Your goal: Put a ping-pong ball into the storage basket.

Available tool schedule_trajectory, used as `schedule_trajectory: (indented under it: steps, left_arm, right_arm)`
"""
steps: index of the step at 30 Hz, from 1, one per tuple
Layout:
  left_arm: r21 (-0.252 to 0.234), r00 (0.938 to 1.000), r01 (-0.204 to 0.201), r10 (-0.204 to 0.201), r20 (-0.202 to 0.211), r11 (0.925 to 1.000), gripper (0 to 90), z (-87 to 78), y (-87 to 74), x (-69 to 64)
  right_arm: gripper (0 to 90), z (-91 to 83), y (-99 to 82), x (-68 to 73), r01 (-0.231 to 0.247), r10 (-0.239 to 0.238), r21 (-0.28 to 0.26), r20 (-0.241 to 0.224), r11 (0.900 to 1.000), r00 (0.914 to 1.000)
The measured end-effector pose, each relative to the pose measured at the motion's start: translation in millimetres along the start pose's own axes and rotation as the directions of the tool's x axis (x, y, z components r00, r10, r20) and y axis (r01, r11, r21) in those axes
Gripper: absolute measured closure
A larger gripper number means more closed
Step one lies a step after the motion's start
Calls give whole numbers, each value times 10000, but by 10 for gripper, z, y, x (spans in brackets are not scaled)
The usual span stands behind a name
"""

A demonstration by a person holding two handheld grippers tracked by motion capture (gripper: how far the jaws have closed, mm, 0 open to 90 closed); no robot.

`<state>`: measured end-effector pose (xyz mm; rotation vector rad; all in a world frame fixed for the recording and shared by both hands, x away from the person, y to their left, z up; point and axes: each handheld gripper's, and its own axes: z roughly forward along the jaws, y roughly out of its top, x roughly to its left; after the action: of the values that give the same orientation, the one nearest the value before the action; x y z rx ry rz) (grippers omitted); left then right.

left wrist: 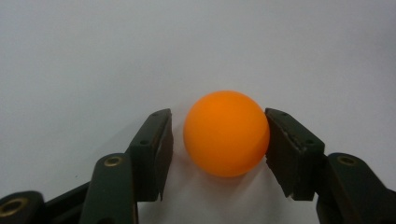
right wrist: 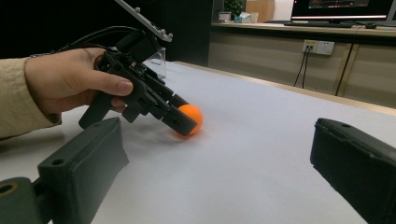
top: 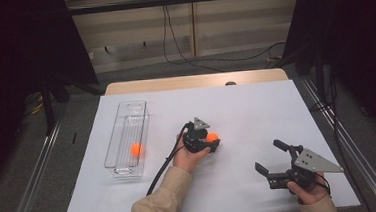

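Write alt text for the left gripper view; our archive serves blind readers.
A smooth orange plastic ball sits on a white table surface between the left gripper's two black jaws. The jaw at the picture's right touches the ball, while a narrow gap remains at the other.

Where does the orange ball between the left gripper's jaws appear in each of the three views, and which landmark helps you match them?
High view: the orange ball lies near the middle, at the left gripper.
Left gripper view: centre, between its two black jaws, one pad touching.
Right gripper view: left of centre, partly behind those jaws.
Shared landmark: the white table cover.
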<state>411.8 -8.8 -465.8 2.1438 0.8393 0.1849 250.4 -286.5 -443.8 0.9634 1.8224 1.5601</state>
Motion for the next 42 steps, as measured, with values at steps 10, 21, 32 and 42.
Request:
schedule_trajectory:
  steps: [10, 21, 32, 42]
  left_arm:
    - [68, 10000, 41, -41, 82, 10000, 467, 8, -2, -3]
    - [115, 9998, 35, -38, 194, 9999, 505, -1, 1, -6]
    - [174, 9993, 173, -179, 343, 9997, 507, -37, 10, -7]
    - [296, 9982, 265, -280, 524, 9992, 507, -89, 22, -8]
  right_arm:
    - [25, 3, -1, 0, 63, -63, -6, 4, 10000, 10000]
    - [25, 3, -1, 2, 77, -77, 5, -2, 10000, 10000]
    - [25, 2, -1, 3, 90, -90, 0, -1, 10000, 10000]
    - [26, 0, 0, 6, 93, -93, 1, -19, 10000, 10000]
